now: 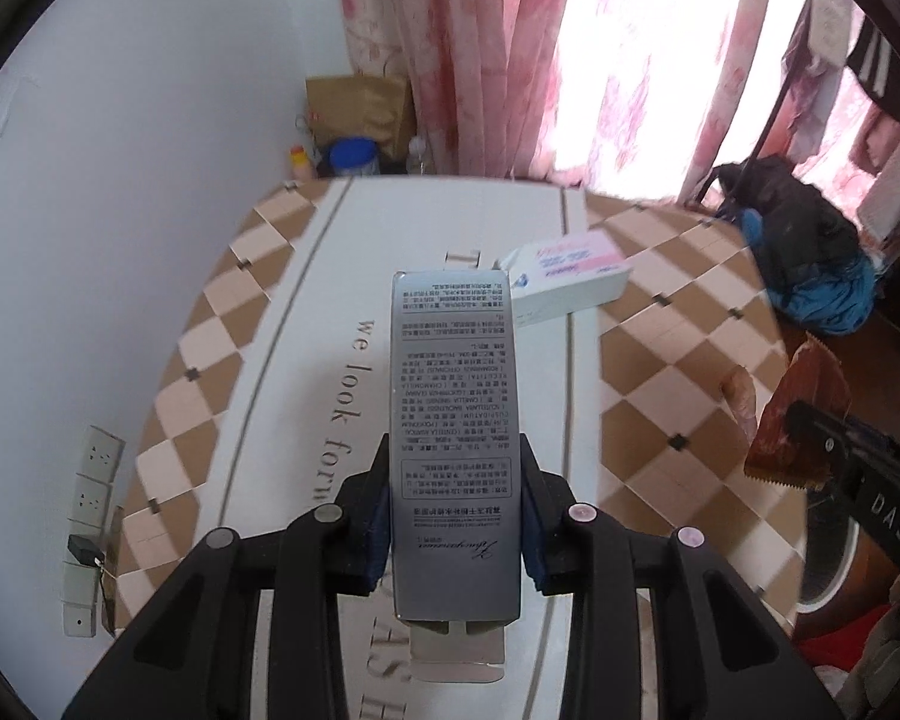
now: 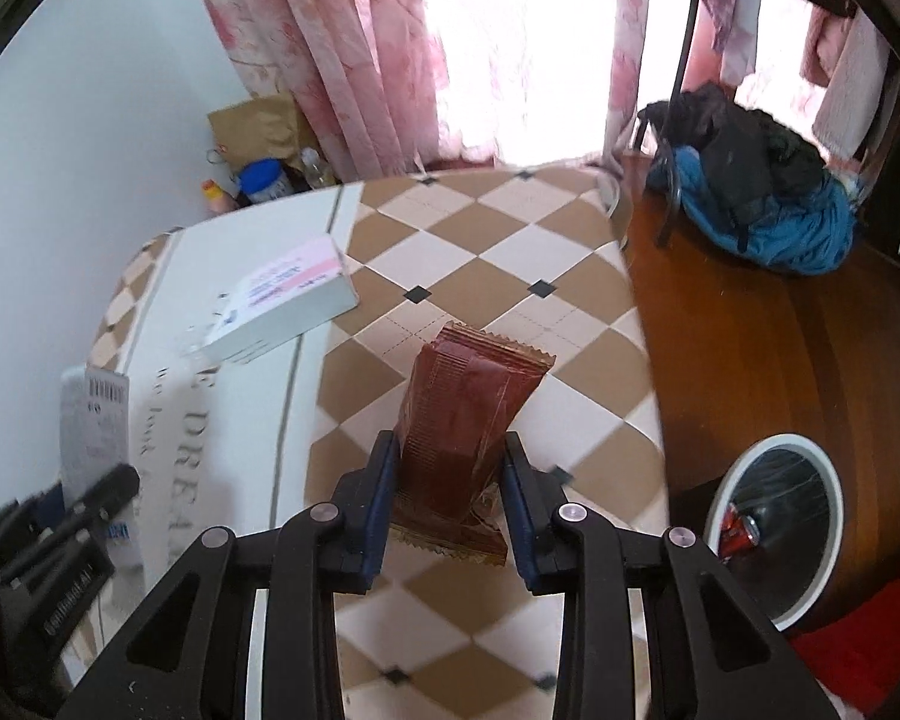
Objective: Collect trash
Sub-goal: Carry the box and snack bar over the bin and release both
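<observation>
Slippage was your big worry, since your left gripper [image 1: 455, 516] was clamped low on the tall silver box [image 1: 453, 420] and your right gripper [image 2: 450, 492] pinched a crinkly brown wrapper [image 2: 462, 420], both over the checkered tablecloth [image 2: 510, 264], with the bin [image 2: 774, 516] off to the side.

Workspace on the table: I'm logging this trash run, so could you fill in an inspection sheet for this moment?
Surface: table under a brown-and-white checked cloth with a white lettered panel.
Job's things: silver box and brown wrapper both held; pink-and-white box lies on the table; white bin on the floor, something red inside.
Clutter: paper bag, jar and bottles by the wall.
Grippers: left gripper shut on the silver box; right gripper shut on the brown wrapper.
Cables: nothing seen.
Surroundings: pink curtains, wooden floor, clothes heaped on a chair.
</observation>
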Action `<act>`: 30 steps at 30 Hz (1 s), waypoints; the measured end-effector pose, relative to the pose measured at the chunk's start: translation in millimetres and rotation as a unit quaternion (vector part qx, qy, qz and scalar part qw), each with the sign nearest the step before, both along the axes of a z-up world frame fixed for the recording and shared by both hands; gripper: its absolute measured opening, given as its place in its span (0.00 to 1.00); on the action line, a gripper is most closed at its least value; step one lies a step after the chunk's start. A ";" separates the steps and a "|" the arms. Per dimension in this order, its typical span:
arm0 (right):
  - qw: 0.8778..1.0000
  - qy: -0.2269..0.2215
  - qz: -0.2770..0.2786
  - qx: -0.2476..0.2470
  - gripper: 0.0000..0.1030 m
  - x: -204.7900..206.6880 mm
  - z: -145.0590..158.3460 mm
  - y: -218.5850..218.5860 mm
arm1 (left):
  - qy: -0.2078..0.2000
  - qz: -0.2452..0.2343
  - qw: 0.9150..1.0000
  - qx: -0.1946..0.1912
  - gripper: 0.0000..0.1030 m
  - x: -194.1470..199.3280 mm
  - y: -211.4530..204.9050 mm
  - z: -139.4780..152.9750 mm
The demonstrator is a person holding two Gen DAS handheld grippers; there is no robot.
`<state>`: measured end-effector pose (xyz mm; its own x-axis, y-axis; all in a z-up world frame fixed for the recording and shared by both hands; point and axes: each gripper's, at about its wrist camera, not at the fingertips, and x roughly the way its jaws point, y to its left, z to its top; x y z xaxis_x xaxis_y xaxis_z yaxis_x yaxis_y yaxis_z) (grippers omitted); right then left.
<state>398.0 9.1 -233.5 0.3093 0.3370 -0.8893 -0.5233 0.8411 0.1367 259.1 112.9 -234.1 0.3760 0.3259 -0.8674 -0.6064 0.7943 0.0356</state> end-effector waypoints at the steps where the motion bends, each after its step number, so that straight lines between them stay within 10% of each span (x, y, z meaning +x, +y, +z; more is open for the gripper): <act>1: 1.000 -0.004 0.000 0.006 0.34 -6.4 7.7 -7.0 | -0.007 -0.002 1.000 0.003 0.30 -5.0 -4.0 7.1; 18: 0.989 -0.080 -0.051 0.112 0.34 -63.6 135.8 -174.5 | -0.121 -0.138 0.982 0.033 0.30 -8.4 -142.6 131.1; 30: 0.985 -0.072 -0.149 0.054 0.34 5.3 119.5 -350.3 | -0.075 -0.275 0.956 -0.071 0.30 117.6 -286.8 72.6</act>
<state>403.3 -341.3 -113.9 0.5290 0.3025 -0.7929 -0.2764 0.9448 0.1760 376.8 -173.9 -161.5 0.5796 -0.0741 -0.8115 -0.0851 0.9849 -0.1507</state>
